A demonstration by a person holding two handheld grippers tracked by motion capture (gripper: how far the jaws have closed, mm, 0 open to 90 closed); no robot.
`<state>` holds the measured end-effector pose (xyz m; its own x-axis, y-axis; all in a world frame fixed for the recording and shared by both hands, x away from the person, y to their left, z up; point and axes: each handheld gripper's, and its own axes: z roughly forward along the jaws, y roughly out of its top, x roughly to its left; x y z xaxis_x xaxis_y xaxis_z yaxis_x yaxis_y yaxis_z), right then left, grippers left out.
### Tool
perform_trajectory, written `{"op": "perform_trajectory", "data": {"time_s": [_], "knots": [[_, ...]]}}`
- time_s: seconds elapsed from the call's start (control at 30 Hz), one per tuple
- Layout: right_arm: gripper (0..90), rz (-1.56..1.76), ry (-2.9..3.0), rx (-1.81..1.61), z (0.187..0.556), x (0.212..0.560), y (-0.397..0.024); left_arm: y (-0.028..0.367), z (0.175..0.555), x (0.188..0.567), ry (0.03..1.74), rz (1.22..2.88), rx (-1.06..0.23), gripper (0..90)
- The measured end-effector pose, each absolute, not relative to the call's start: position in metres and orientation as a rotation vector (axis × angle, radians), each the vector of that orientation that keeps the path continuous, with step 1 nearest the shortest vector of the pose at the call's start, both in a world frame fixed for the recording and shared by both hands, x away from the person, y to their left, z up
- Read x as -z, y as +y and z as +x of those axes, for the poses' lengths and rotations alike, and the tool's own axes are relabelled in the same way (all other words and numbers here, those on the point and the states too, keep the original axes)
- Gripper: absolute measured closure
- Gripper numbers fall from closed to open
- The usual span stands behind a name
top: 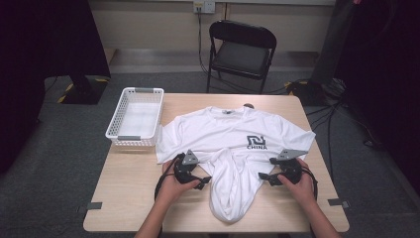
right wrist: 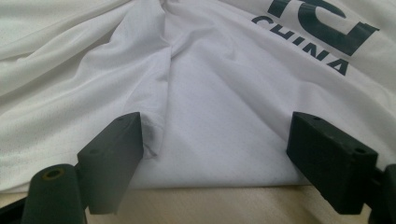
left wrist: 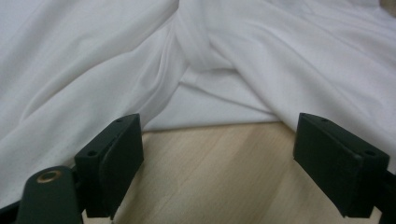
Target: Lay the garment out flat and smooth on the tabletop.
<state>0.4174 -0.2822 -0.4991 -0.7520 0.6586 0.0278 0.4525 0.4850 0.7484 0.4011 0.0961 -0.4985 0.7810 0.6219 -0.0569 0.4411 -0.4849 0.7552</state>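
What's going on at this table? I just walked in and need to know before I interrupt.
A person sits at the wooden table with a gripper in each hand, working on a white T-shirt whose lower part is bunched toward the near edge. The left gripper and right gripper sit either side of that bunch, both with jaws open and holding nothing. A white basket stands at the table's left.

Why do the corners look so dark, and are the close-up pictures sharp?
High view: the table and white T-shirt are evenly lit, while the room's upper corners fall into near black. Left gripper view: the shirt folds look soft, slightly blurred, with gentle shadows. Right gripper view: the black lettering reads fairly clearly; the nearby jaws are dim and soft-edged.
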Motion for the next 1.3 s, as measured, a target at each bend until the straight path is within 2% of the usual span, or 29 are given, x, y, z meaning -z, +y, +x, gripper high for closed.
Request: {"op": "perform_trajectory", "data": {"time_s": [0.43, 0.7, 0.77, 0.87, 1.07, 1.3], "knots": [[18.1, 0.978, 2.458, -1.143, 0.417, 0.499, -0.283, 0.098, 0.4, 0.5, 0.762, 2.212, -0.335, 13.2], [24.9, 1.011, 2.402, -1.225, 0.407, 0.49, -0.284, 0.098, 0.4, 0.5, 0.757, 2.218, -0.329, 11.1], [31.5, 0.983, 2.399, -1.248, 0.404, 0.486, -0.281, 0.098, 0.4, 0.5, 0.757, 2.218, -0.329, 11.0], [35.9, 0.946, 2.416, -1.256, 0.401, 0.483, -0.276, 0.098, 0.4, 0.5, 0.757, 2.218, -0.329, 11.0], [53.2, 0.925, 2.442, -1.277, 0.402, 0.479, -0.266, 0.098, 0.4, 0.5, 0.753, 2.221, -0.324, 10.5], [59.6, 0.953, 2.474, -1.217, 0.409, 0.483, -0.253, 0.097, 0.4, 0.5, 0.756, 2.221, -0.323, 10.0]]}}
